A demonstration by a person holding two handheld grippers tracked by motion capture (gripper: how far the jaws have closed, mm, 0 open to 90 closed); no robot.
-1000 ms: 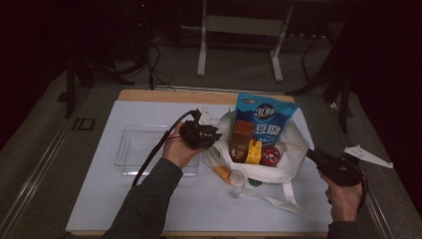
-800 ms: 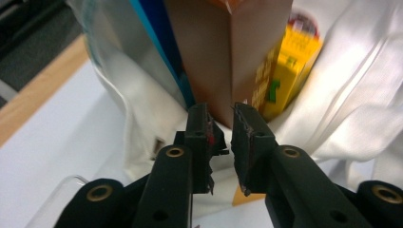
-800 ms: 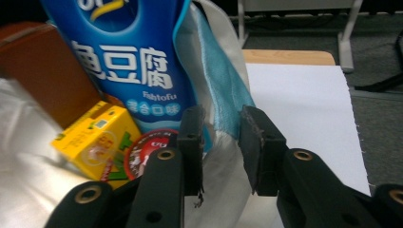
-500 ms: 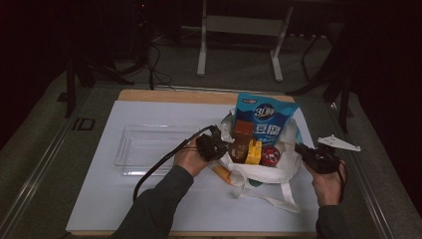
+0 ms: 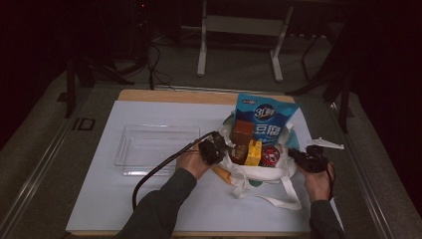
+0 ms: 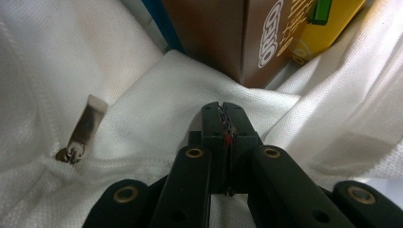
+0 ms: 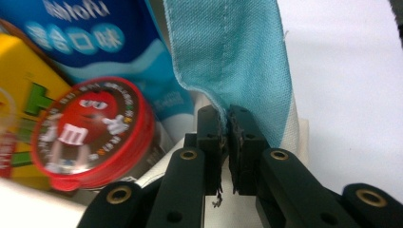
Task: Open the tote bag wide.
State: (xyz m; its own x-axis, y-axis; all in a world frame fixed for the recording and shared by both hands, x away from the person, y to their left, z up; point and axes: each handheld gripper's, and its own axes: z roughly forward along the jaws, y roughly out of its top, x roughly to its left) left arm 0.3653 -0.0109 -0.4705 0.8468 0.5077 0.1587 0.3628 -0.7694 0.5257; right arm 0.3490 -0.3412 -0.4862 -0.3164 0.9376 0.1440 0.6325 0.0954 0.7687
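White cloth tote bag (image 5: 259,167) at table centre-right, packed with blue snack pouch (image 5: 266,117), brown carton (image 5: 242,134), yellow box (image 5: 255,152), red round M&M's tub (image 5: 270,156). Left gripper (image 5: 215,148) at bag's 9 o'clock rim, jaws clenched on white fabric. Right gripper (image 5: 304,158) at 3 o'clock rim, jaws just closing, pinching teal lining edge (image 7: 237,61). Clear plastic tray (image 5: 157,148) lies beyond, at 9 o'clock.

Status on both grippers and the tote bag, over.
Left gripper shut on white bag fabric. Right gripper shut on teal bag edge. Snacks inside; nothing blocking.

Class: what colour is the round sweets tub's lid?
Red lid, best in the right gripper view.
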